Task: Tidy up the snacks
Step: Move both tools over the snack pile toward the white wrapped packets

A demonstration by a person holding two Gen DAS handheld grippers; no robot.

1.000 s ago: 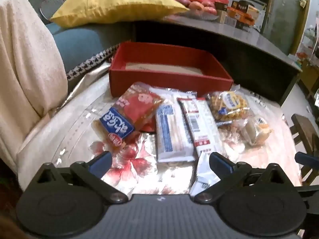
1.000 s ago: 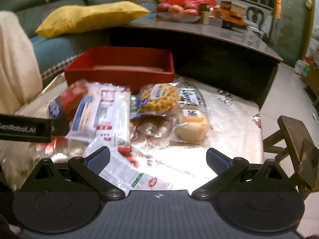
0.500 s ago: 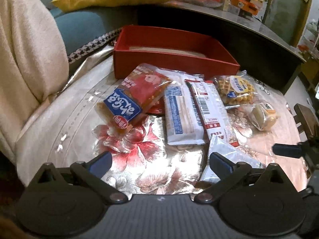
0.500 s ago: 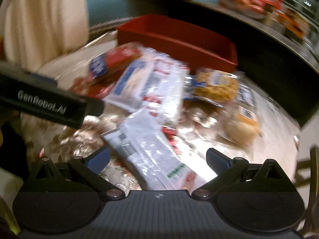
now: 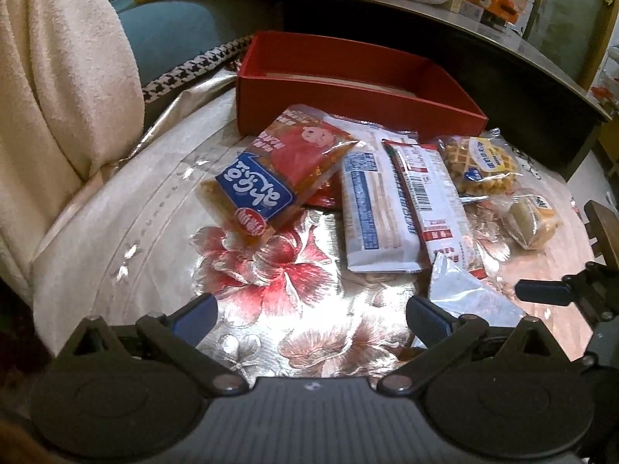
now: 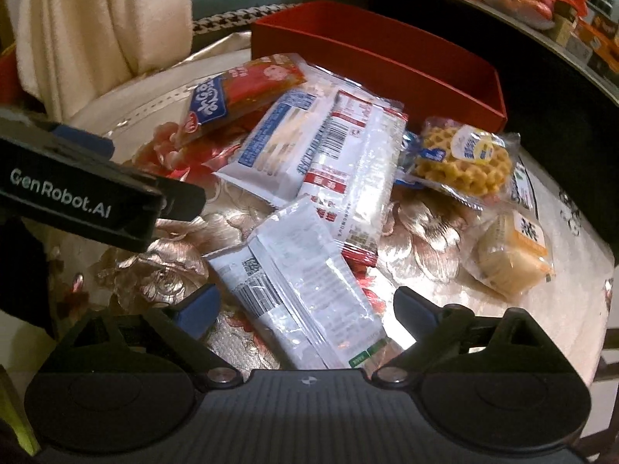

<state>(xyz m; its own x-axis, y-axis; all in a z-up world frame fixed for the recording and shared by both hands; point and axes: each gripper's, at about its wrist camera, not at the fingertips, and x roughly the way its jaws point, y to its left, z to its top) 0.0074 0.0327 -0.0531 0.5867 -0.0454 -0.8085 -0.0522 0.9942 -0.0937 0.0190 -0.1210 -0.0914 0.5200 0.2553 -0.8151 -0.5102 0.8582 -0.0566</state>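
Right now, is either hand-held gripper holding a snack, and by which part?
Nothing is held. The right hand-held gripper straddles the white packet, jaws just closing, pads off it. The left hand-held gripper is open over bare cloth.

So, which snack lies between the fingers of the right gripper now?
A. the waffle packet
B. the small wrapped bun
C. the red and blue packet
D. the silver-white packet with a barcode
D: in the right wrist view the silver-white packet lies between the open fingers of the right gripper, whose jaws have just been closing a little without pressing it yet, while the waffle packet sits farther off, near the red box.
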